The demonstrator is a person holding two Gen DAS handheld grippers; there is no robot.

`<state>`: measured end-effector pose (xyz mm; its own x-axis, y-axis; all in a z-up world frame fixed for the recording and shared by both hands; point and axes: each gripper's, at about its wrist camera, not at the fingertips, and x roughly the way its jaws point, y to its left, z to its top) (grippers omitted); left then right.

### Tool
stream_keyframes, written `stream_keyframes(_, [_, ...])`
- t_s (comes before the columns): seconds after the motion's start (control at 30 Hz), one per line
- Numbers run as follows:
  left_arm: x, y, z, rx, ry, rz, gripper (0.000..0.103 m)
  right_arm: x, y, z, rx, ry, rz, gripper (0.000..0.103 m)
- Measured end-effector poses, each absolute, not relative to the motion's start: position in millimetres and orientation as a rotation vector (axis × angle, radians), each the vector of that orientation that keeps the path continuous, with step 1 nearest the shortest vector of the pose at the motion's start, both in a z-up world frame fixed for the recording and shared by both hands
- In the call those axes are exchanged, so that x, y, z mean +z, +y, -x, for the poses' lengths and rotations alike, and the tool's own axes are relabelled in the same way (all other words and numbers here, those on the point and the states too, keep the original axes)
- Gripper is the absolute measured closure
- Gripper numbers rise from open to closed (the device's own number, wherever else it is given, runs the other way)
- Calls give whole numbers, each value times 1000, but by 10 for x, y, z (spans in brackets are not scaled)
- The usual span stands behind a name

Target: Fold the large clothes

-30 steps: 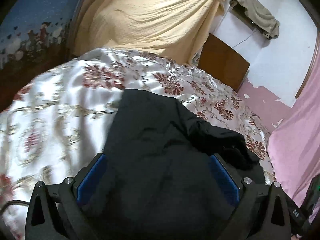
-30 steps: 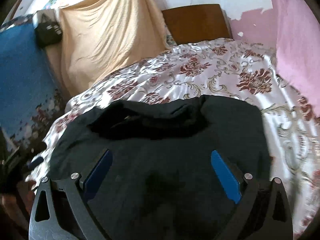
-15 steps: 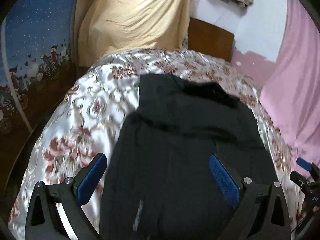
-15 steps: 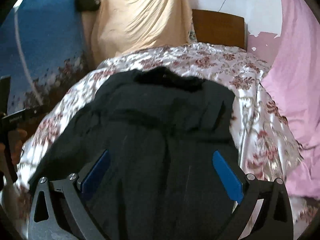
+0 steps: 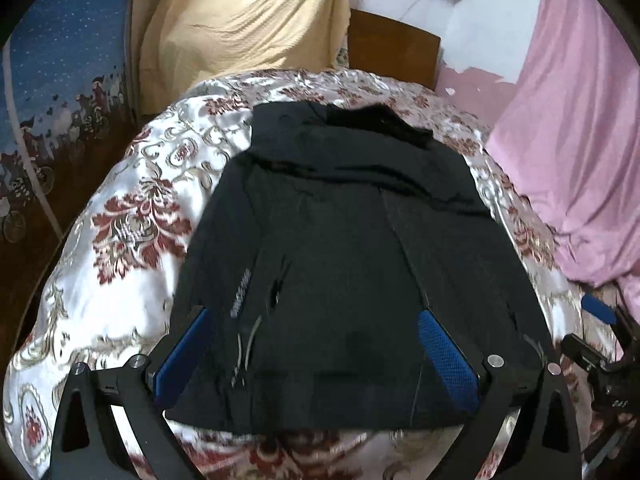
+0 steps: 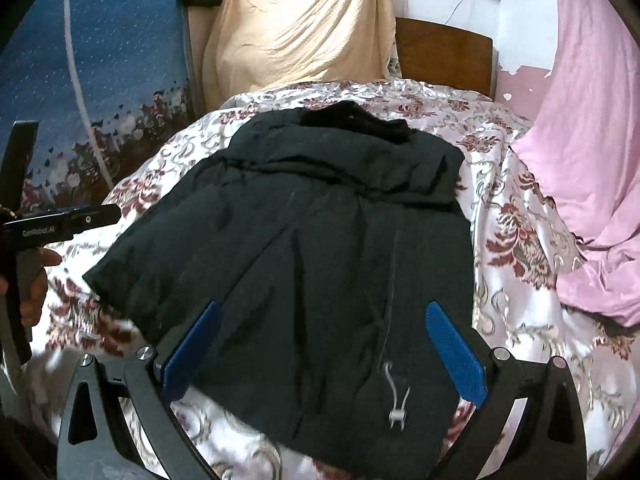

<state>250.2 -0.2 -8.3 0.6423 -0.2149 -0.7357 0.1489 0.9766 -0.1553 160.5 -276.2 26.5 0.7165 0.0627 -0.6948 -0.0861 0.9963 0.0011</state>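
Both grippers, left gripper (image 5: pixel 316 356) and right gripper (image 6: pixel 324 352), hover with jaws spread, gripping nothing; black jacket (image 5: pixel 344 248) lies flat mid-bed on the floral bedspread (image 5: pixel 132 216), hem near, probably laid out for folding.

Home bedroom: floral bedspread (image 5: pixel 132 216), wooden headboard (image 5: pixel 394 50), pink sheet (image 5: pixel 576 128).

At the left edge of the right wrist view, the black bar of the hand-held left claw (image 6: pixel 60 226) carries white lettering, "GenRobot.AI". A pale vertical print on the black fabric jacket (image 5: pixel 240 292) is too blurred to read.
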Motion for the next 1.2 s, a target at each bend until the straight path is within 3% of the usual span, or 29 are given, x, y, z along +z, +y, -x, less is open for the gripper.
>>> stream_keyframes(0.2, [-256,-73,-2285,-238,892,-23,0,101,-2714,-1424,108,809,49,3])
stream_keyframes(0.53, [-512,-81,-1952,-286,920,-455,0,-272,-2387,-1225,164,926,195,3])
stream_keyframes(0.9, [-846,-103,-2190,-205,1062,-534,0,-438,-2387,-1287,144,1009,215,3])
stream_keyframes(1.2, [-863,-191,-2290,-159,1007,-590,0,-640,-2440,-1497,67,1120,235,2])
